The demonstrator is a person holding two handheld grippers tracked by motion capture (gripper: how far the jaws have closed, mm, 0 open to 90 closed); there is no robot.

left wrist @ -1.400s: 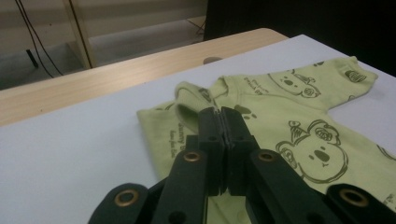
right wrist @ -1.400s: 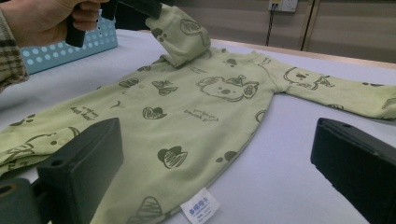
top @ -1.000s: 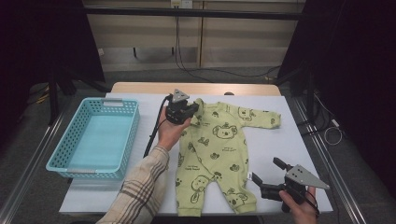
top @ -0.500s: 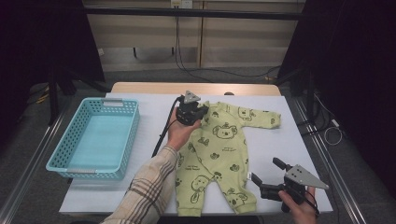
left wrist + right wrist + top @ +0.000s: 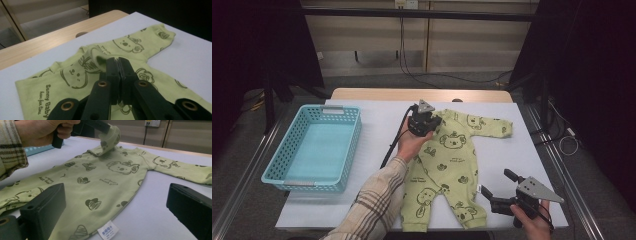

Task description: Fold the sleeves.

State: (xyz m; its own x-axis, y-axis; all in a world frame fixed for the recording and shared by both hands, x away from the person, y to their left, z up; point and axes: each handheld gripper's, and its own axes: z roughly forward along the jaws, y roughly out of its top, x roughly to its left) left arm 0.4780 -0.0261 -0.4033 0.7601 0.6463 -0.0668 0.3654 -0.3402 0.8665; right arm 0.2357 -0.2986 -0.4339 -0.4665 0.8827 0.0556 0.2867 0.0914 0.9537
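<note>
We see the green baby romper (image 5: 447,170) spread flat on the white table (image 5: 362,200), one sleeve folded in over its chest; our left gripper (image 5: 424,120) has that sleeve's cuff pinched between its closed jaws, lifted just above the chest; our right gripper (image 5: 498,189) rests just beside the romper's lower leg, jaws wide apart and holding nothing; a blue basket (image 5: 287,165) stands well apart to the left.

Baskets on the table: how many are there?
1. The blue basket stands at the table's left side, left of the green baby suit, apart from it. No other basket shows.
</note>
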